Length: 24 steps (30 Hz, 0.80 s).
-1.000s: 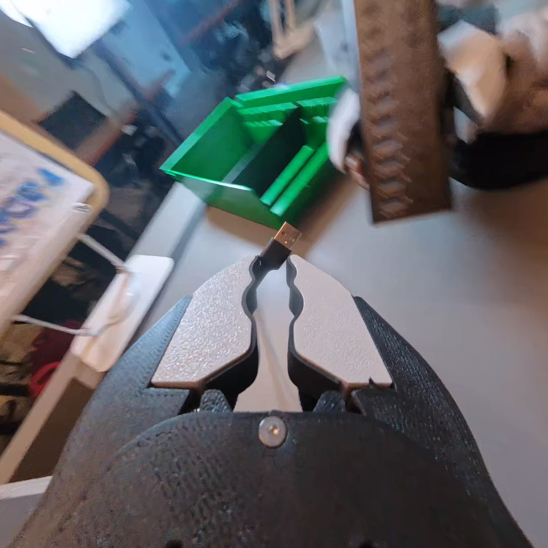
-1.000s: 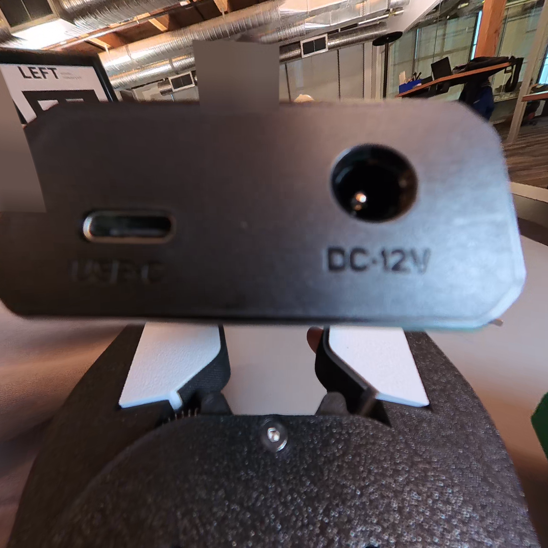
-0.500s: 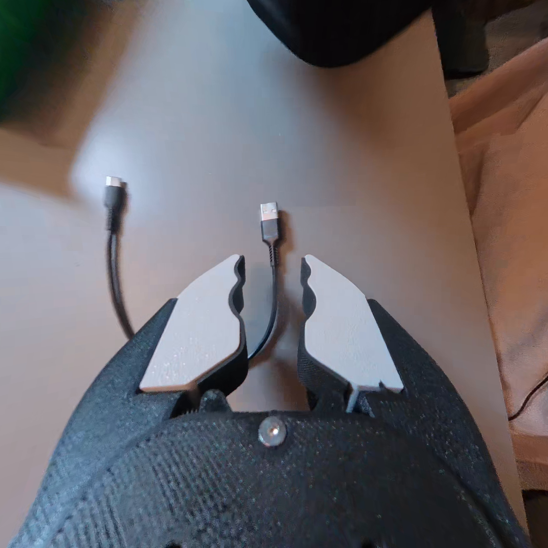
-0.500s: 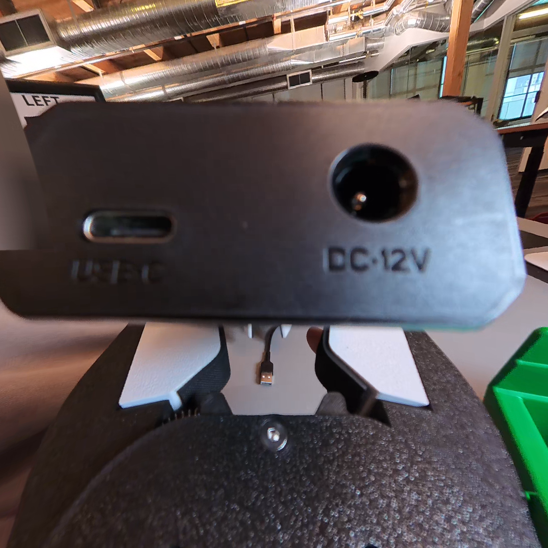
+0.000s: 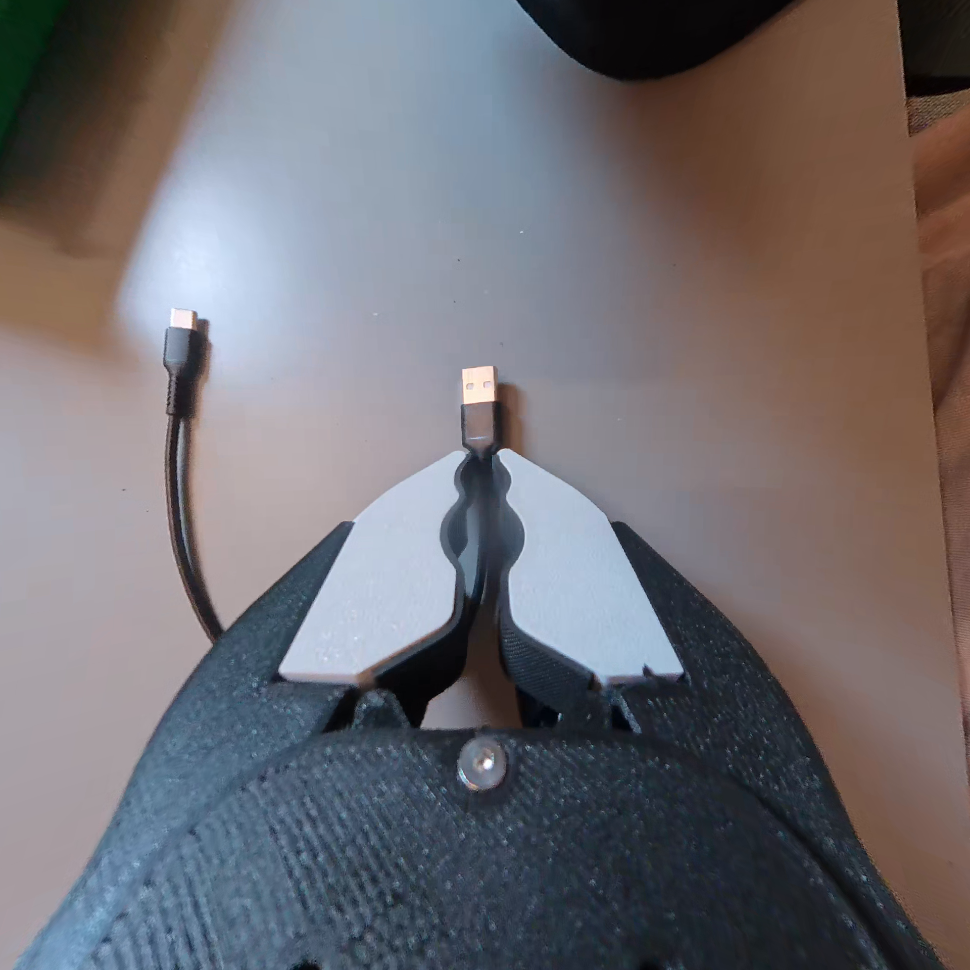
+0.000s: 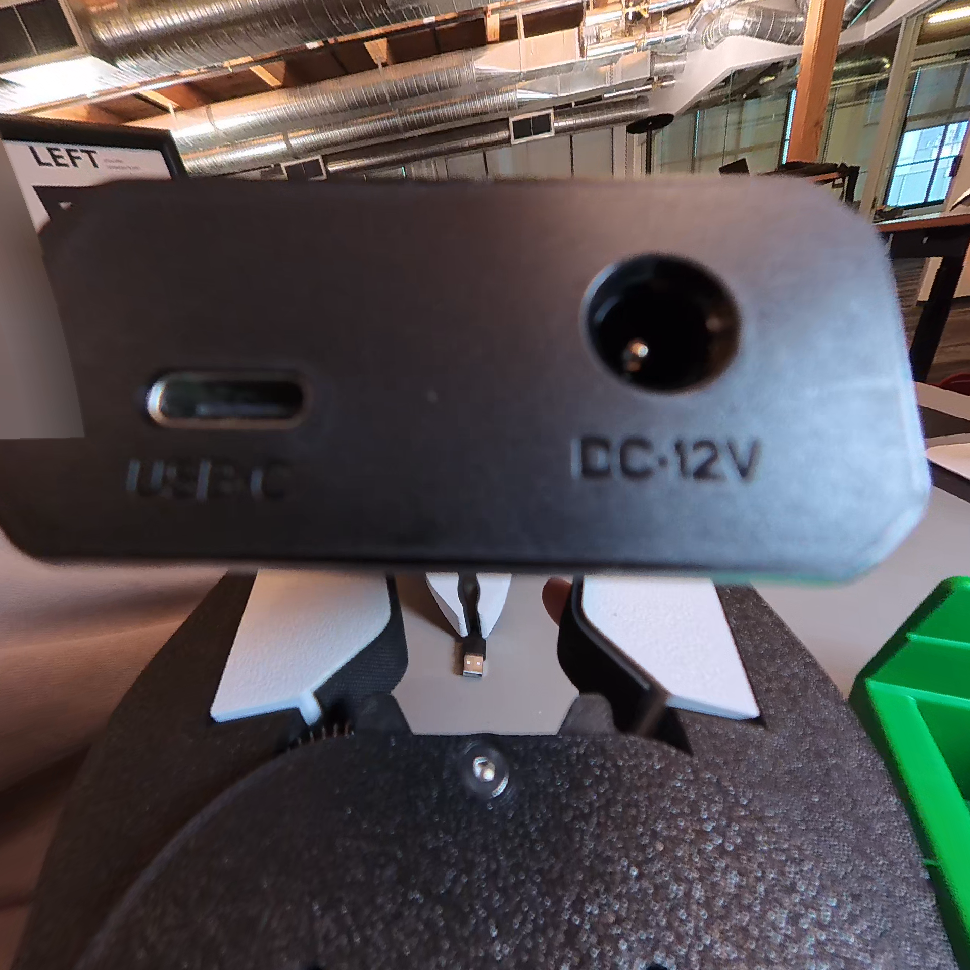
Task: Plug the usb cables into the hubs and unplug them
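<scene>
The left gripper (image 5: 478,455) is seen pressed together on a black USB cable (image 5: 475,530), pinched just behind the plug's black housing. The USB-A plug (image 5: 478,386) sticks out past the fingertips, its long axis in line with the fingers and its metal end pointing to the far side of the grey table (image 5: 656,262). The cable's other end, a smaller plug (image 5: 182,338), lies flat on the table to the left, well apart from the gripper and also pointing far; its cord is curved back under the gripper body.

In the right wrist view, a dark grey hub (image 6: 446,378) is held across the right gripper (image 6: 485,588), whose white fingers (image 6: 304,640) are closed against the hub's sides. The hub's long axis cannot be judged, since only its end face is turned toward the camera, with an oval port on the left and a round socket on the right. Beneath the hub, the left gripper and the plug are seen, the plug pointing near. A green bin (image 6: 924,745) stands at the right edge.
</scene>
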Tool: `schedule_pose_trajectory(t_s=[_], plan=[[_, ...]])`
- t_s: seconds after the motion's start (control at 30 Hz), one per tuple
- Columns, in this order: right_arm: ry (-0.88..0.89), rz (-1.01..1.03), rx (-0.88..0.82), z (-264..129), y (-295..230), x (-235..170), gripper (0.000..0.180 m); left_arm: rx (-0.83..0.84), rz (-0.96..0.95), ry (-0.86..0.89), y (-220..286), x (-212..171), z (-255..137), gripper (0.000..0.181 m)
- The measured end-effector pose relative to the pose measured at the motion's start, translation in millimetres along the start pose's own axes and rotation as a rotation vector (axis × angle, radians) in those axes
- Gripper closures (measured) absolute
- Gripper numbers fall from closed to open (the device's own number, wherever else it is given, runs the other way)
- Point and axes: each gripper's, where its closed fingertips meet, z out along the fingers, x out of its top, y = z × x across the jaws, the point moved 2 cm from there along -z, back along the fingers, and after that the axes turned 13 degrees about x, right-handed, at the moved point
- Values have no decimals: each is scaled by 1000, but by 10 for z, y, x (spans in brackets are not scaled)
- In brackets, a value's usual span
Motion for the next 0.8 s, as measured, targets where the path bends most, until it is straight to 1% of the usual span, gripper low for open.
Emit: schedule_pose_trajectory(t_s=[0.07, 0.13, 0.2, 0.27, 0.33, 0.4, 0.47, 0.6, 0.73, 0.8], plan=[[-6, 1, -3, 9, 5, -17, 108, 23, 21, 14, -1, -6, -5, 174], [-20, -2, -9, 15, 10, -40, 108, 72, 24, 30, -107, -32, -62, 174], [-47, -13, -18, 26, 15, -78, 108, 128, -41, 85, -359, 3, -266, 174], [-82, -21, -19, 59, 16, -129, 108, 195, -106, 157, -642, 103, -574, 174], [-134, -30, -32, 117, 35, -208, 108, 243, -89, 177, -785, 220, -835, 174], [-197, -47, -58, 187, 68, -298, 108, 281, -13, 159, -815, 365, -968, 174], [-283, -63, -91, 250, 102, -391, 108, 287, 68, 135, -776, 533, -994, 174], [-450, -119, -179, 327, 162, -545, 108, 265, 215, 101, -651, 829, -891, 174], [-562, -122, -221, 353, 215, -696, 108, 266, 314, 32, -621, 875, -794, 174], [-592, -111, -231, 345, 248, -746, 108, 256, 327, 25, -609, 861, -799, 174]])
